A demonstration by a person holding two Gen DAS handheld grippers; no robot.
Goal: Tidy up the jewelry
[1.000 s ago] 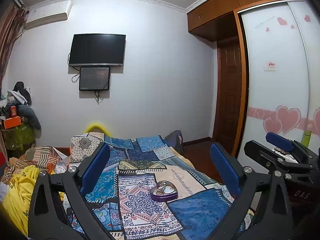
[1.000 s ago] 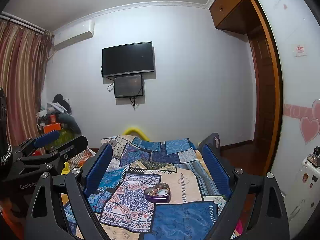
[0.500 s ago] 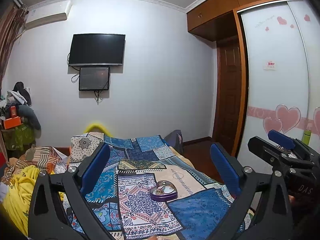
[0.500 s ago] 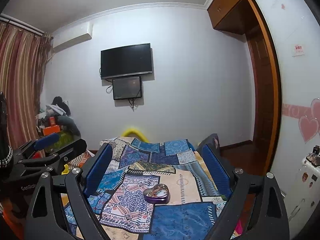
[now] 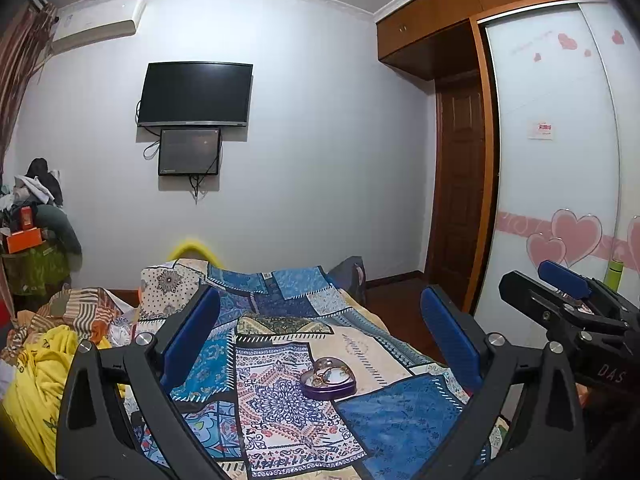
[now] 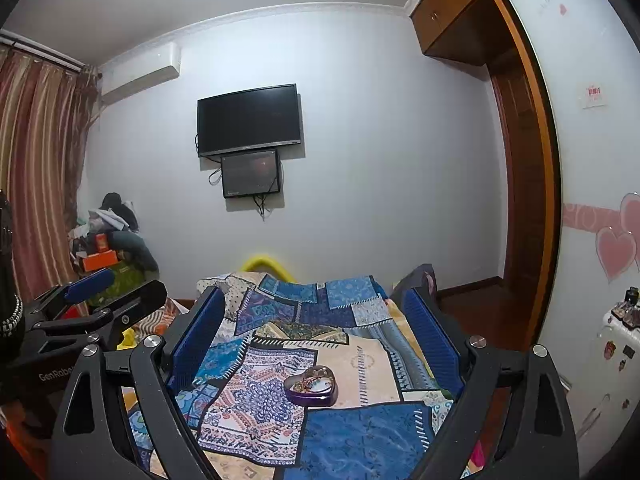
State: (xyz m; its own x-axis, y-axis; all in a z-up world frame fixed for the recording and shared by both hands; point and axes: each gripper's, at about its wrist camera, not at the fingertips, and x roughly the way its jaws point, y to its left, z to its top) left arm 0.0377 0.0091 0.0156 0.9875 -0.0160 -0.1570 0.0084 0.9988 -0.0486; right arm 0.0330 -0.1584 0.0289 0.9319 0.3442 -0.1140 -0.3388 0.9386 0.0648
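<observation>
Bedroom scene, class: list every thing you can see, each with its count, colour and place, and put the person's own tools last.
heart-shaped box: one, purple, jewelry inside, on the quilt
quilt: one, blue patchwork, over the bed
screens: two, black, on the far wall, the smaller below
air conditioner: one, white, high on the wall
curtain: one, striped red, left
wardrobe door: white, pink hearts, right
left gripper: black, blue pads, jaws open
right gripper: same, jaws open
</observation>
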